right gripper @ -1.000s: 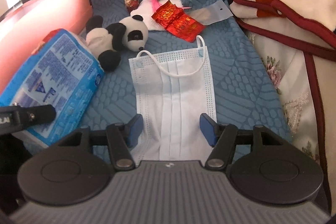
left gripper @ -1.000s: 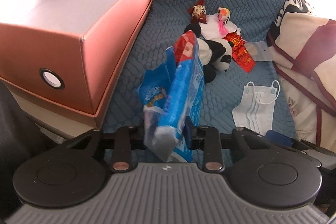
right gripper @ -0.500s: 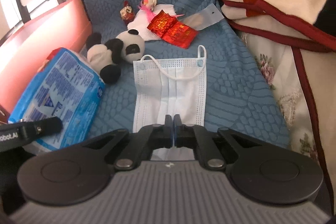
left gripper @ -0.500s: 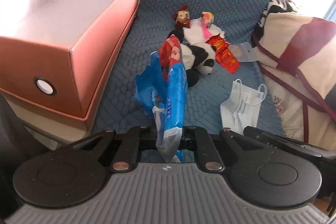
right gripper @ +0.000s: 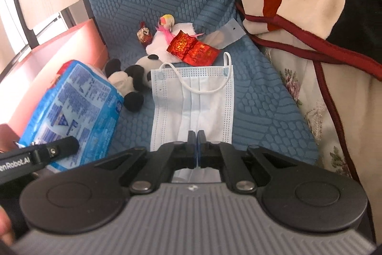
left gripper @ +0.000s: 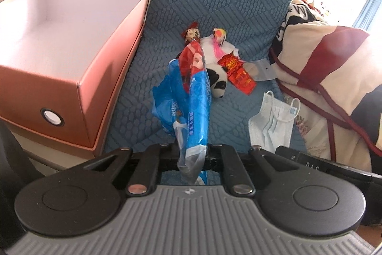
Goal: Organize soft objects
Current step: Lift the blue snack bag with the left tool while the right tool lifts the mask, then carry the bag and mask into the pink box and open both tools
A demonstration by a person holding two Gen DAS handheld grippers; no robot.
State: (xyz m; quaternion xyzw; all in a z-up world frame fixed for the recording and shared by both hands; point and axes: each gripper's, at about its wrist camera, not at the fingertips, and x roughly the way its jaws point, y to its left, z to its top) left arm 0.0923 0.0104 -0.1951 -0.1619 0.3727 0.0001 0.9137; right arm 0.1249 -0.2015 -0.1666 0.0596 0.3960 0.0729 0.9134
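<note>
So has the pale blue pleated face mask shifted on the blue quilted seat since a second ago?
Yes. The face mask has its near edge pinched in the right gripper and lifted; its top edge now overlaps the panda plush.

- The right tool (right gripper: 197,135) has its jaws pressed together on the near edge of a pale blue face mask (right gripper: 193,99).
- The mask lies on a blue quilted cover (right gripper: 257,97).
- A panda plush (right gripper: 130,78) sits left of it (partly, it seems, under the mask's corner).
- At far left, the left tool (right gripper: 69,145) grips a blue packet (right gripper: 71,109).

Blue quilted seat (right gripper: 257,97), panda toy (right gripper: 129,78), red packet (right gripper: 193,49)
</note>
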